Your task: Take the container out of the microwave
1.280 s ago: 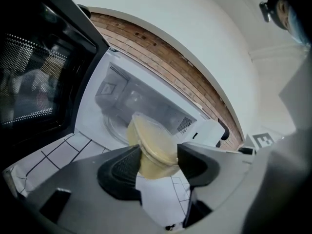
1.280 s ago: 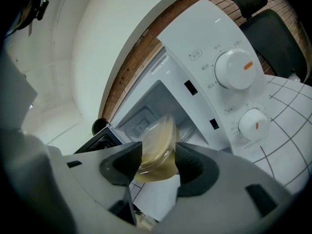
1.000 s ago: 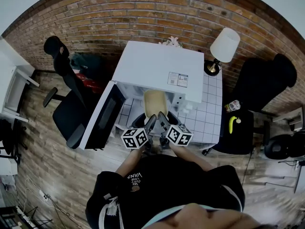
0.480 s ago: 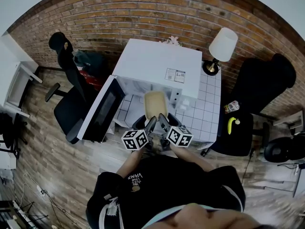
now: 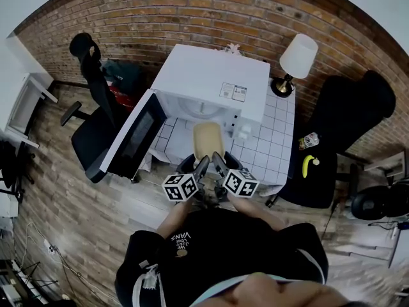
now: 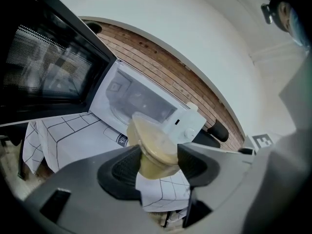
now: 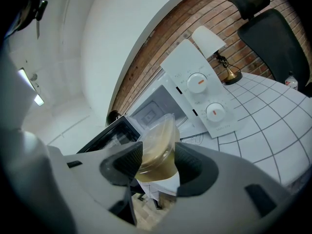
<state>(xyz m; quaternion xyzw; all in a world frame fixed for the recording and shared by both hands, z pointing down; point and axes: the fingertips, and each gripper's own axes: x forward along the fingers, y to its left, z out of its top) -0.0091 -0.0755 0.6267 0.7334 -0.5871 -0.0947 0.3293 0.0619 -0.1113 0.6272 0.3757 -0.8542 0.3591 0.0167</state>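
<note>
The tiled table carries the white microwave, its door swung wide. Our left gripper view cuts that door off at the edge. The container hangs outside the cavity, just before the opening. Our left gripper and right gripper each clamp it, jaws spread wide, pads hiding its lower sides. We cannot identify its cloudy beige contents.

Even indoor light, heavy fisheye bend w/ dark corners, near jaws soft, slight blur at frame edges
</note>
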